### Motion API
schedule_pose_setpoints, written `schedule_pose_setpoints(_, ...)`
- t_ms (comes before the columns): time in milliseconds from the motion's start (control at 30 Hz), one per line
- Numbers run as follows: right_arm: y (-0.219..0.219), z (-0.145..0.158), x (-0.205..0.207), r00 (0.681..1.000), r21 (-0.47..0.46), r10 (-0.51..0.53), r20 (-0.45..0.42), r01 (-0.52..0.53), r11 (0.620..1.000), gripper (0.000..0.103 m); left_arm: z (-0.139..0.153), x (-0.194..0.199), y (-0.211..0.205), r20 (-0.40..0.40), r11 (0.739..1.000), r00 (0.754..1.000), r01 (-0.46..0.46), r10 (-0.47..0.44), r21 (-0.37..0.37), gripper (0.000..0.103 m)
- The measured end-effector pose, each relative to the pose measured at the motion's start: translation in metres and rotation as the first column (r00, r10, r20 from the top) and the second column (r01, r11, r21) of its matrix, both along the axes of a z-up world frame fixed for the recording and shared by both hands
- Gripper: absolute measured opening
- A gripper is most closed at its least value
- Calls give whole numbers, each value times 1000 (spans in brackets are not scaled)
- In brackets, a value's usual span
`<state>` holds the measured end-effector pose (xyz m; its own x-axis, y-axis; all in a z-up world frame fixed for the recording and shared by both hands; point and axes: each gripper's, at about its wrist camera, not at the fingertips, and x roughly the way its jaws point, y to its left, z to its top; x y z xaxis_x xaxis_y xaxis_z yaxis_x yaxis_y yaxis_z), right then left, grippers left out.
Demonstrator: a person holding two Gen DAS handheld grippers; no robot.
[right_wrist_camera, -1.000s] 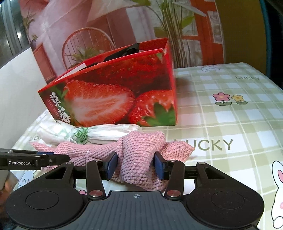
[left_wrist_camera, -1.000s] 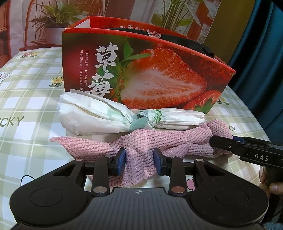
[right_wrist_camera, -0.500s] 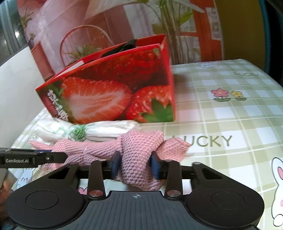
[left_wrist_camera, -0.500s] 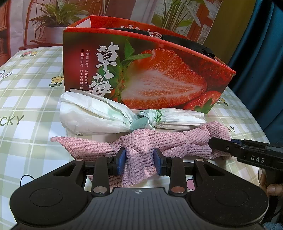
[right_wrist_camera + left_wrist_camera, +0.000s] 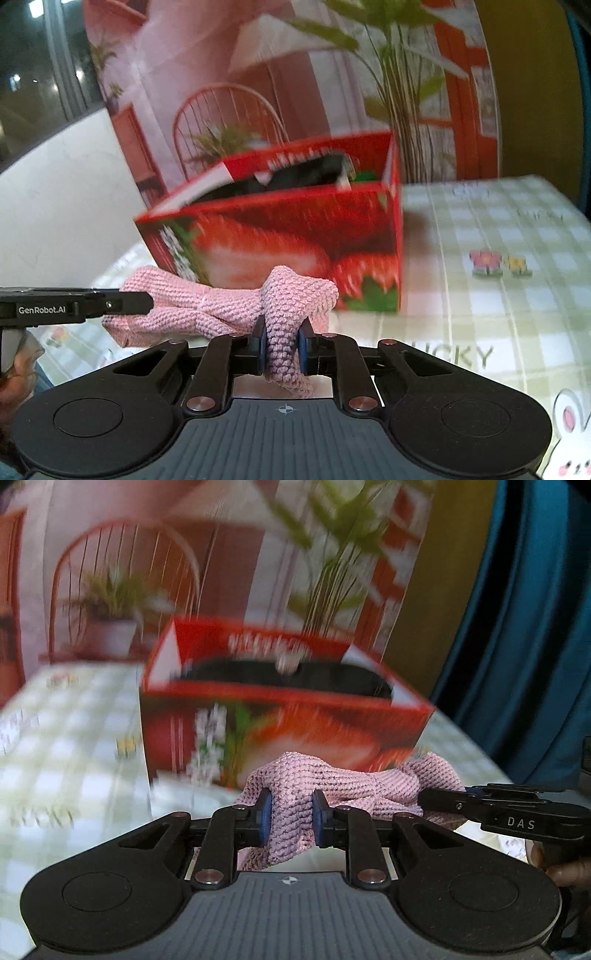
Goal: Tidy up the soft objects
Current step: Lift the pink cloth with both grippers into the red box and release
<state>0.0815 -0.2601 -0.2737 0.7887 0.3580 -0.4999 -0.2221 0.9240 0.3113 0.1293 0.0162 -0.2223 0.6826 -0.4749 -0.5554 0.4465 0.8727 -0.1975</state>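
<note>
Lifted off the checked tablecloth [image 5: 498, 314] since a second ago, the pink knitted cloth [image 5: 295, 786] now hangs bunched between my two grippers, just in front of the red strawberry box [image 5: 295, 236]. Both the left gripper [image 5: 291, 821] and right gripper [image 5: 282, 349] are closing, pads pinching its waffle weave. I read "DAS", "GenRobot.AI" and part of "LUCKY".

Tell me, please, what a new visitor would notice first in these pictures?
First, the pink knitted cloth, stretched between the left gripper and right gripper, whose blue fingers are closing on it. Behind it stands a red strawberry box, open on top, on a checked tablecloth.
</note>
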Motion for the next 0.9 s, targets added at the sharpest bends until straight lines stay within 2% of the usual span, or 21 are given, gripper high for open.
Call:
schedule_pose_setpoints(267, -4, 61, 10, 989, -5, 45, 140, -45, 999, 14, 60, 9, -3, 165, 1000, 986, 1, 1, -12, 23)
schedule_pose_setpoints(500, -5, 104, 57, 972, -27, 59, 226, -54, 998, 14, 98, 49, -15, 250, 999, 968, -32, 32, -5, 23)
schedule_pose_setpoints(700, -4, 117, 110, 975, -27, 26, 222, -20, 999, 14, 103, 100, -26, 235, 998, 970, -56, 55, 0, 23)
schedule_pose_setpoints(800, -4, 112, 139, 983, -16, -11, 183, 14, 1000, 14, 96, 131, -36, 176, 997, 982, -78, 76, 7, 23)
schedule_pose_setpoints(900, -1, 98, 167, 990, -4, -73, 121, 74, 997, 14, 83, 155, -50, 149, 993, 985, -97, 88, 60, 23)
